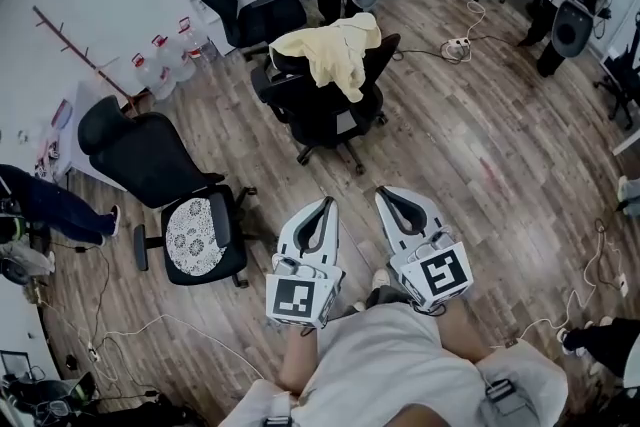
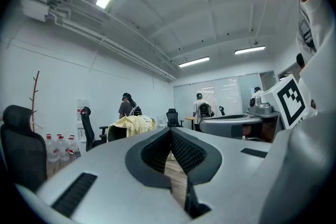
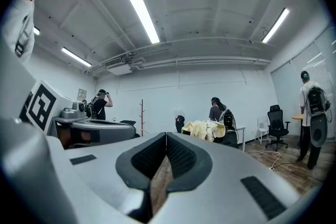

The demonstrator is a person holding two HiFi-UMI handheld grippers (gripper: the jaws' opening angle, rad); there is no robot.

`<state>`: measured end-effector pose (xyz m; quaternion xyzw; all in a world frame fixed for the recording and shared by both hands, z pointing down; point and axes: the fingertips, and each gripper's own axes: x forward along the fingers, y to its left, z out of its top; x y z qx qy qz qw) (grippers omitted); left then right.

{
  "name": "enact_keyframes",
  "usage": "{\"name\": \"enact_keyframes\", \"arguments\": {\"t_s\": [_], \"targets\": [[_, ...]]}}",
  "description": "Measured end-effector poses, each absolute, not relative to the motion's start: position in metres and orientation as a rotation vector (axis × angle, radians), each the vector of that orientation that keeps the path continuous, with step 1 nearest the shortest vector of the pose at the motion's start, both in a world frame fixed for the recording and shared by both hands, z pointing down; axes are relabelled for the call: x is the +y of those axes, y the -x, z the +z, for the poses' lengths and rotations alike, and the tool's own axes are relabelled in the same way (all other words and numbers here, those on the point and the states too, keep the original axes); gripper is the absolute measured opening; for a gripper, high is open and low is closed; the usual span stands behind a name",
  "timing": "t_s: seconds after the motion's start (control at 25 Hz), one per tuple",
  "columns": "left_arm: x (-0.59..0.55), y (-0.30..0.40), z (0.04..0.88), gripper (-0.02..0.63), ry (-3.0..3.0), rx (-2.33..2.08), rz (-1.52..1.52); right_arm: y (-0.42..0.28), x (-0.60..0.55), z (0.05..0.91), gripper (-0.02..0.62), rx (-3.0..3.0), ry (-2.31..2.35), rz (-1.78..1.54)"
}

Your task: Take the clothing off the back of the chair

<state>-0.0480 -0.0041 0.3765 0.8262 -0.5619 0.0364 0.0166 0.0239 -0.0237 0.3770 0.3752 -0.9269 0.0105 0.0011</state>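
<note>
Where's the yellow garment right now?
In the head view, the yellow garment is draped over the back of the black office chair at upper centre, well ahead of the left gripper and right gripper.

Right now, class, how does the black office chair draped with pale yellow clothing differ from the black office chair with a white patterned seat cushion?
The draped chair has pale yellow clothing over its backrest; the cushioned chair has a bare backrest. The cushioned chair's seat bears a white patterned cushion; the draped chair shows none. The draped chair stands farther off, the cushioned chair nearer, to the left. Both are black wheeled office chairs.
</note>
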Motion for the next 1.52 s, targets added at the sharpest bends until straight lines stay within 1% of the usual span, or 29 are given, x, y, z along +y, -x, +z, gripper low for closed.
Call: {"name": "enact_keyframes", "arguments": {"t_s": [0.72, 1.52], "targets": [[-0.065, 0.042, 0.369, 0.018, -2.538, -1.821, 0.144, -0.03, -0.088, 0.371, 0.021, -2.944, -1.113, 0.02], [-0.138, 0.084, 0.381, 0.018, -2.622, -1.68, 0.119, 0.019, -0.154, 0.386, 0.021, -2.839, -1.195, 0.019]]}}
